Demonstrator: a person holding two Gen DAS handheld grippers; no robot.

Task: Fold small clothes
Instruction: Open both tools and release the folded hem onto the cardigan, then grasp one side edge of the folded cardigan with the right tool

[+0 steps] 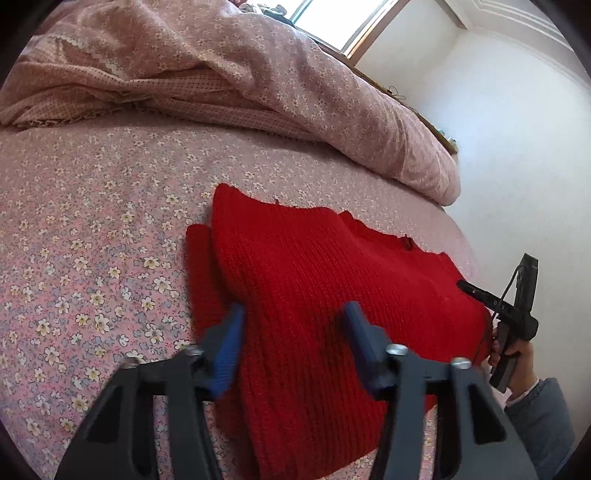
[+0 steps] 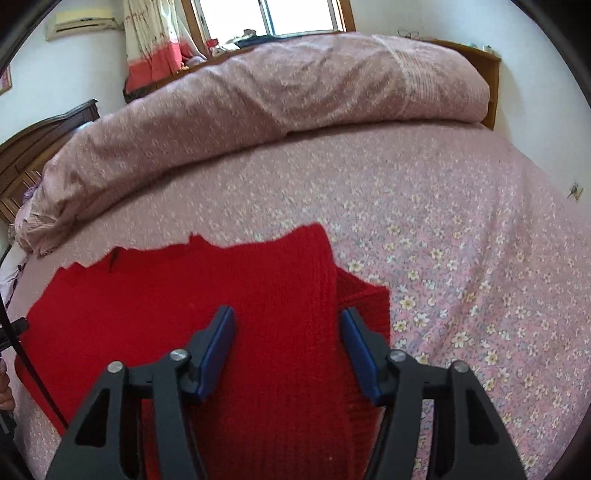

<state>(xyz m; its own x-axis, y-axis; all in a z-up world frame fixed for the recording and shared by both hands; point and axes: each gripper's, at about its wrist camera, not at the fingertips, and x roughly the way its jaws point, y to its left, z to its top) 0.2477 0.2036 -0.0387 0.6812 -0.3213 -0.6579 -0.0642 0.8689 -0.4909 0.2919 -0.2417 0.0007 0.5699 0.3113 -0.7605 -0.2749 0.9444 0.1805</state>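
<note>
A red knitted garment lies flat on the flowered pink bed sheet, with one side folded over the middle. My left gripper is open and empty, its blue-padded fingers just above the garment's near left part. In the right wrist view the same red garment lies below my right gripper, which is open and empty over the folded strip near the garment's right edge. The right gripper also shows in the left wrist view, held by a hand at the garment's far right side.
A rolled pink flowered quilt lies along the far side of the bed. A dark wooden headboard stands at the left, a window and curtain behind. White walls bound the bed's right side.
</note>
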